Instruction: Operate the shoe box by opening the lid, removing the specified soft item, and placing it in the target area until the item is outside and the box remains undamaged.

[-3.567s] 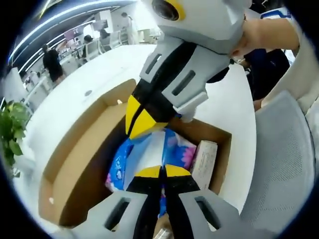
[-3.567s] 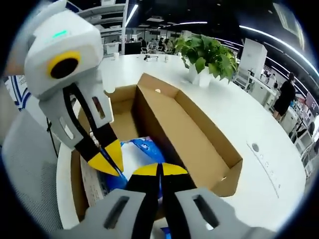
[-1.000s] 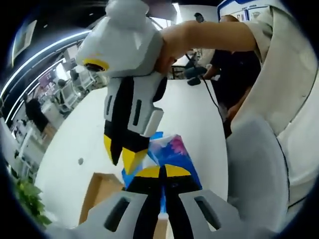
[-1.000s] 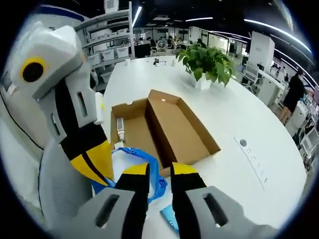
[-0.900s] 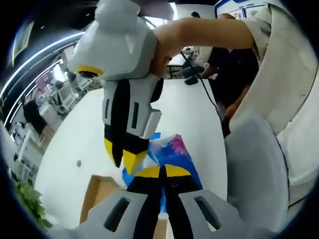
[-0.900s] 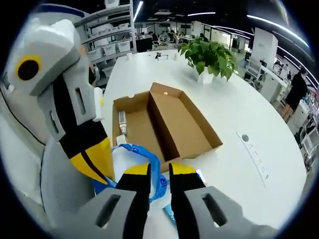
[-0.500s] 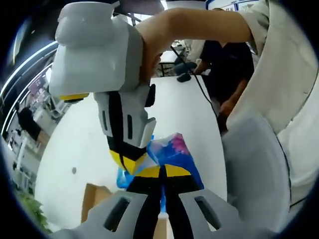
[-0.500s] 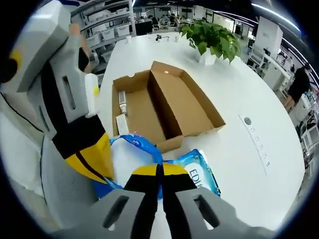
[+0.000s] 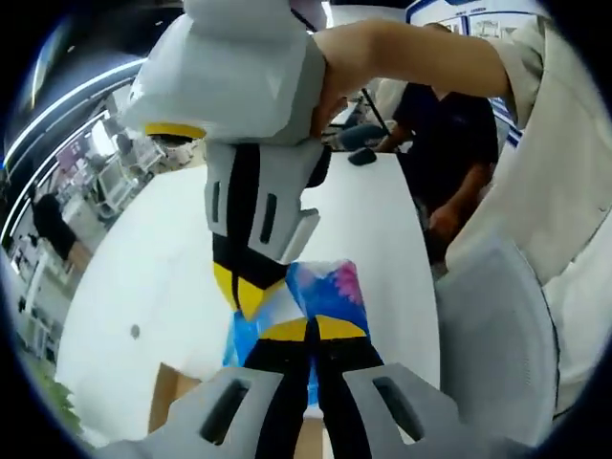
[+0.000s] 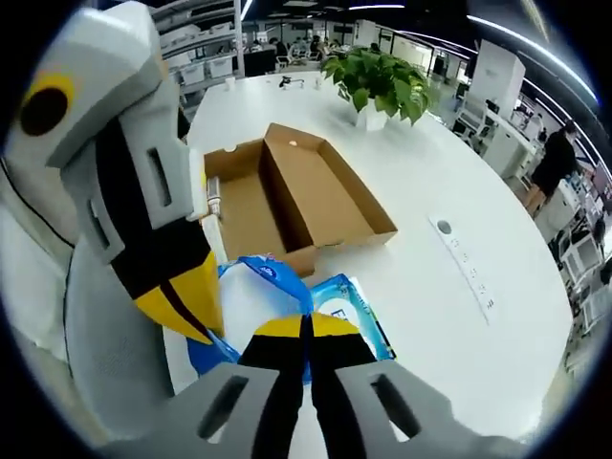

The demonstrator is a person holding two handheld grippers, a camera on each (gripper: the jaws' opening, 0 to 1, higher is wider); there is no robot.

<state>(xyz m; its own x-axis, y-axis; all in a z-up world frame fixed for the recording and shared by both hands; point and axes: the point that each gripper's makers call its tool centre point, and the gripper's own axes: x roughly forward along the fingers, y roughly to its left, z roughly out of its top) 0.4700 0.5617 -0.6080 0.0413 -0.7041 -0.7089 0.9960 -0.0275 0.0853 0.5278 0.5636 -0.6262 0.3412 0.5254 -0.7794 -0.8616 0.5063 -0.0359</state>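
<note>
One soft blue pack is outside the box, held above the white table near its edge. Both grippers hold it: the right gripper has its jaws together on the pack's edge, and the left gripper is clamped on it too. A second blue packet lies on the table just beside the box; its writing is too cut off to read. One plant stands at the far edge.

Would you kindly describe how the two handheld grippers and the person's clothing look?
Both the left gripper and the right gripper have pale grey angular bodies with slotted panels, black fingers and yellow tips. The person wears a cream short sleeve.
</note>
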